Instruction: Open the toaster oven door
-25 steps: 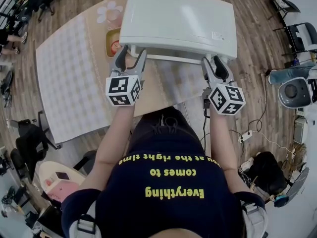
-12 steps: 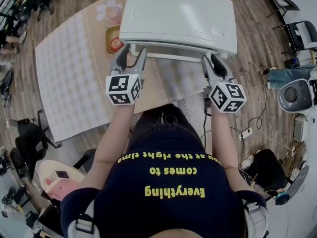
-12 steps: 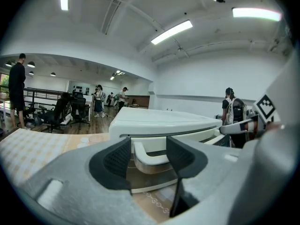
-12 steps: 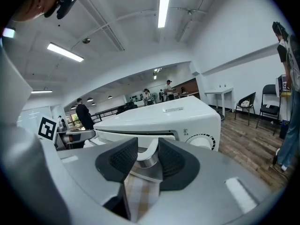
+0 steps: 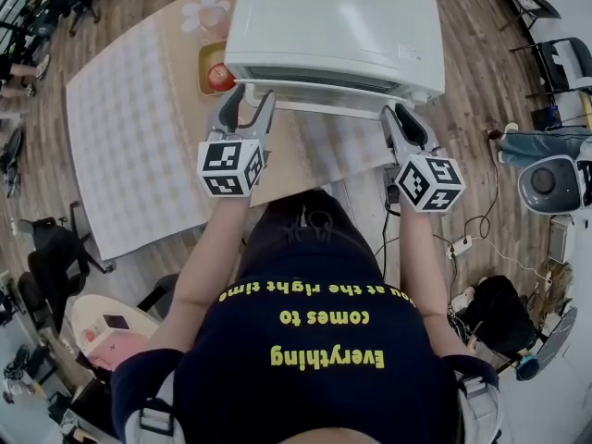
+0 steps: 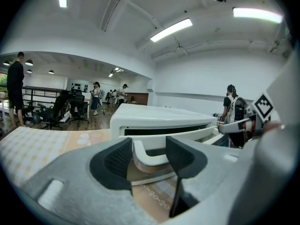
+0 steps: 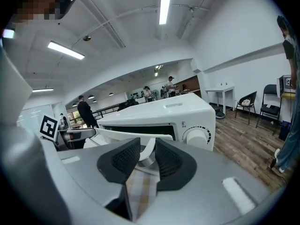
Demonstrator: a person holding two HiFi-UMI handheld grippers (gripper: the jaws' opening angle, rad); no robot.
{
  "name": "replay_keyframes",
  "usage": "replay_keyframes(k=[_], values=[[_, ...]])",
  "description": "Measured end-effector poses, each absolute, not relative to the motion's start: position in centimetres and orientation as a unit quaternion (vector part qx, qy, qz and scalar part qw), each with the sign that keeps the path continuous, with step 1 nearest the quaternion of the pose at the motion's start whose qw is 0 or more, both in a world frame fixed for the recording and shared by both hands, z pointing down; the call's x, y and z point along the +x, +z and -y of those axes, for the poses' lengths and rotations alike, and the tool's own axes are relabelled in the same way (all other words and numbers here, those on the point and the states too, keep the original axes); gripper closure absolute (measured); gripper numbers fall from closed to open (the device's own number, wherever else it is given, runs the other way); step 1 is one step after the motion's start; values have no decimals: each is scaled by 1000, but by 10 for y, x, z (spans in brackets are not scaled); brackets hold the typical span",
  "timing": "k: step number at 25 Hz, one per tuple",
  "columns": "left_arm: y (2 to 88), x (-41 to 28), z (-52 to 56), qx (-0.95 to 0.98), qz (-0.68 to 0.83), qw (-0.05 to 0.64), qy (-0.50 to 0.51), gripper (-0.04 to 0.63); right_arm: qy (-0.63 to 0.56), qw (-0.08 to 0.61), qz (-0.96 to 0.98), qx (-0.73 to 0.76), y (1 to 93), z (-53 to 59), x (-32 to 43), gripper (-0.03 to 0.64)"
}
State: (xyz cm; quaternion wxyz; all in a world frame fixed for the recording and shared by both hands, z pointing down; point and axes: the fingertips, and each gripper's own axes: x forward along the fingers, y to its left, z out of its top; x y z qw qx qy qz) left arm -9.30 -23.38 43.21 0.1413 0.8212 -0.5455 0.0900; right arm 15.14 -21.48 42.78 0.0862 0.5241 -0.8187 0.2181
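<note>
A white toaster oven [image 5: 333,26] stands on the table, its door tipped slightly ajar with a dark gap under the top edge. A white handle bar [image 5: 324,107] runs along the door's front. My left gripper [image 5: 248,100] is at the bar's left end, and the handle [image 6: 147,156] sits between its pads after the jaws have just been closing. My right gripper [image 5: 404,118] is at the right end. Its jaws have just been closing too and pinch the handle [image 7: 146,150], next to the oven's dial [image 7: 196,135].
A small dish with something red [image 5: 215,77] sits left of the oven. The checked tablecloth [image 5: 129,146] spreads to the left, and the table's near edge lies just below the grippers. A cable and power strip [image 5: 458,248] lie on the floor at right. People stand far off.
The right gripper's jaws have narrowed onto the handle's end. The dark gap at the top of the door has grown a little. Both hands have stayed nearly where they were.
</note>
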Motion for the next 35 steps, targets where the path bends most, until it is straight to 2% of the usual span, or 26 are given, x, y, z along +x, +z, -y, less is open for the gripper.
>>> replay_keyframes(k=[17, 24, 35], values=[[447, -94, 202, 833, 511, 174, 117, 383, 205, 139, 827, 504, 440, 184, 150, 514], [453, -100, 187, 836, 498, 206, 107, 419, 220, 143, 829, 495, 445, 173, 150, 525], [461, -106, 173, 836, 488, 212, 134, 470, 242, 156, 826, 484, 453, 160, 152, 540]])
